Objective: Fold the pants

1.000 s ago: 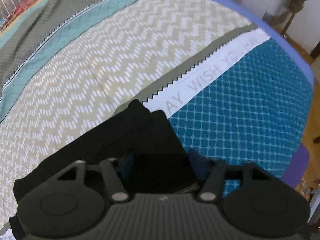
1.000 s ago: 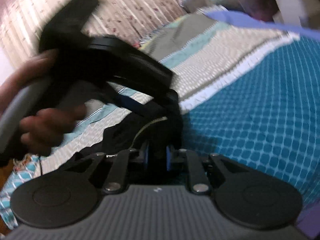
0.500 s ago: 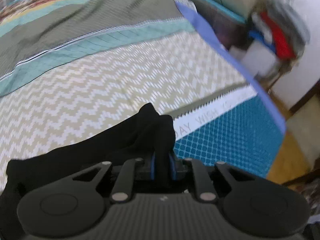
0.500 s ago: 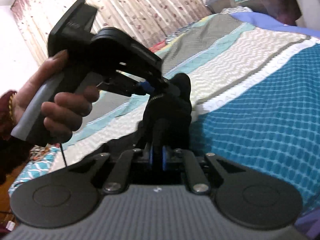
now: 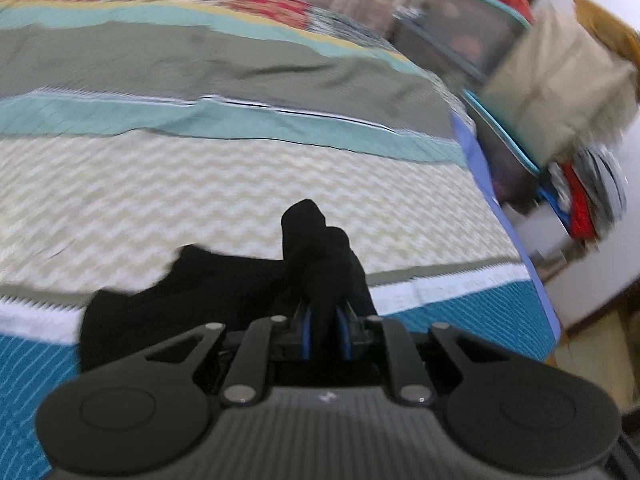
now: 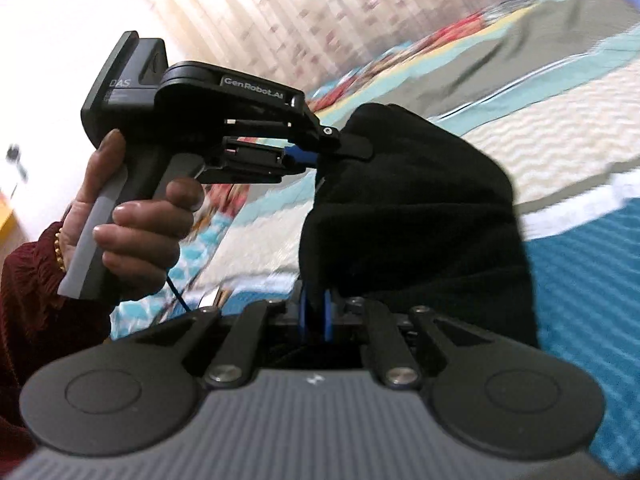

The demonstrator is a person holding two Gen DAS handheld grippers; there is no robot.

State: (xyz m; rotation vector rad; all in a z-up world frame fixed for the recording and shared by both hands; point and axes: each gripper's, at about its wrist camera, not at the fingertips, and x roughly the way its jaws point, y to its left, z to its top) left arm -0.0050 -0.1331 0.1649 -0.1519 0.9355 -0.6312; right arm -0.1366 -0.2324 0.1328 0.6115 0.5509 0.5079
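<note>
The black pants (image 5: 224, 284) hang bunched above a patterned bed. In the left wrist view my left gripper (image 5: 325, 328) is shut on a fold of them, with cloth sticking up past the blue pads. In the right wrist view my right gripper (image 6: 316, 316) is shut on another part of the pants (image 6: 416, 216), which drape to the right. The left gripper (image 6: 340, 148) also shows there, held in a hand at upper left, clamped on the pants' top edge. The rest of the pants is hidden below the grippers.
The bed (image 5: 200, 184) has zigzag beige, teal, grey and blue checked bands. Its right edge (image 5: 516, 240) drops to the floor. Stacked boxes and clothes (image 5: 560, 128) stand beyond that edge. A curtain (image 6: 304, 12) hangs behind the bed.
The left gripper closed on the pants. Both grippers lifted the pants up off the bed, and the views tilted up toward the far side of the bed.
</note>
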